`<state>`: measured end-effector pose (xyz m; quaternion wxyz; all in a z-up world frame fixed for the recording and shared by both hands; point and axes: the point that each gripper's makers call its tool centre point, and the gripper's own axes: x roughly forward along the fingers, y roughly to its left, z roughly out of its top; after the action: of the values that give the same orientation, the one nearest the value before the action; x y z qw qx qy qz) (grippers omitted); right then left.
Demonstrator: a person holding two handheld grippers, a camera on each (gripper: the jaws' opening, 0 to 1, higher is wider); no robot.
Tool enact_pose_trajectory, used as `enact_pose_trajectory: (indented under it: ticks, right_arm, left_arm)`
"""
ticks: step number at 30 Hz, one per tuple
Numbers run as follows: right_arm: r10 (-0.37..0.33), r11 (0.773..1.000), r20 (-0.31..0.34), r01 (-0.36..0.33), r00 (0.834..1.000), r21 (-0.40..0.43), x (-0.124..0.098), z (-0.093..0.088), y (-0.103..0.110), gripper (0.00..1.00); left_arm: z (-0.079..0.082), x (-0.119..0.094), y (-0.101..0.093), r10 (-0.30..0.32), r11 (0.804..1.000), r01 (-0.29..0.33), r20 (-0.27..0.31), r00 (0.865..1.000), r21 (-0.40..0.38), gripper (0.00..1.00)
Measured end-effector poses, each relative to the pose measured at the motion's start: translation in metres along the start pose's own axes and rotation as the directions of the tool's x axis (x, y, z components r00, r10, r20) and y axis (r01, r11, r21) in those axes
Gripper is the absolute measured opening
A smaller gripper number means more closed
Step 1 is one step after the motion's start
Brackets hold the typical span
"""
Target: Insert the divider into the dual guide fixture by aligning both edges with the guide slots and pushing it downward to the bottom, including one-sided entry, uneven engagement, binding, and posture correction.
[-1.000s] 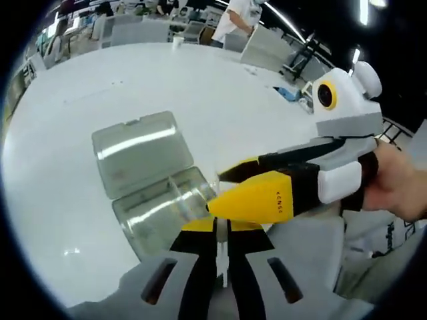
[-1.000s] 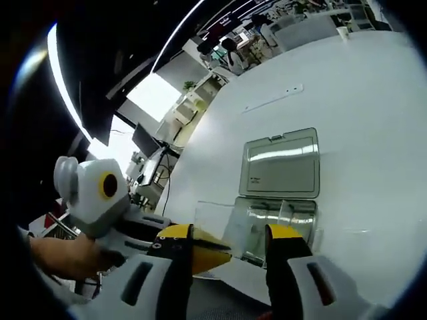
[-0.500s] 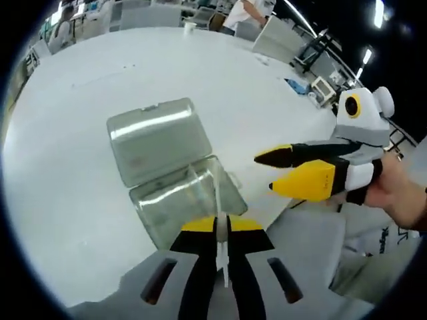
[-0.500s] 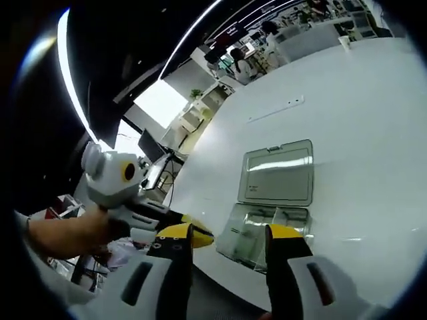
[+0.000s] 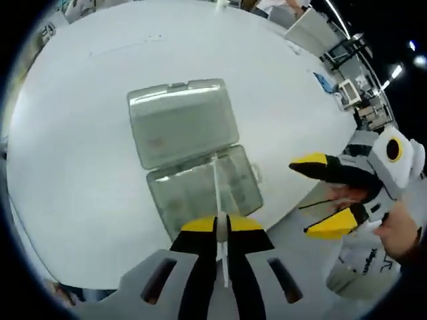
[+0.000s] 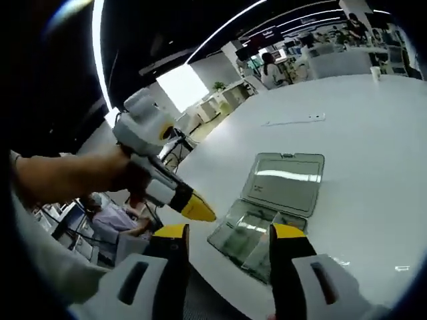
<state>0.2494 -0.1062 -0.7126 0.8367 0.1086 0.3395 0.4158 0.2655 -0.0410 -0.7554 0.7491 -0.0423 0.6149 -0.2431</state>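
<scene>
Left gripper (image 5: 221,225) pinches a thin clear plastic divider (image 5: 217,193) above the open transparent plastic box (image 5: 203,190) (lid flat) on a white table (image 5: 80,133). Right gripper (image 6: 227,233) is spread, empty.

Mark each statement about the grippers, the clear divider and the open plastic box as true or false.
1. The left gripper is shut on the thin clear divider. True.
2. The right gripper holds the divider. False: it is open and holds nothing.
3. The clear plastic box has its lid closed. False: the lid lies open flat on the white table.
4. The box sits near the table's edge. True.
</scene>
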Motion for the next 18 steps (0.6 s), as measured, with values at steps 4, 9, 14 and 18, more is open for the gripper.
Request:
enact_pose_trajectory:
  ticks: [4, 9, 14, 18]
  right_arm:
    - [0.016, 0.997, 0.007, -0.015, 1.0, -0.075, 0.0, 0.001, 0.003, 0.48]
    - [0.038, 0.984, 0.003, -0.037, 0.999, -0.176, 0.0, 0.0, 0.009, 0.51]
    - [0.06, 0.964, 0.005, -0.057, 0.998, -0.258, -0.001, 0.0, 0.015, 0.53]
    - [0.083, 0.955, 0.011, -0.076, 0.997, -0.286, -0.001, 0.001, 0.02, 0.55]
  left_arm:
    - [-0.002, 0.002, 0.006, 0.018, 0.999, -0.019, -0.019, 1.0, -0.037, 0.02]
    - [-0.005, 0.004, 0.016, 0.039, 0.994, -0.042, -0.037, 0.999, -0.103, 0.02]
    - [-0.01, 0.006, 0.023, 0.054, 0.988, -0.062, -0.059, 0.997, -0.144, 0.02]
    - [-0.012, 0.009, 0.025, 0.052, 0.978, -0.064, -0.068, 0.996, -0.199, 0.02]
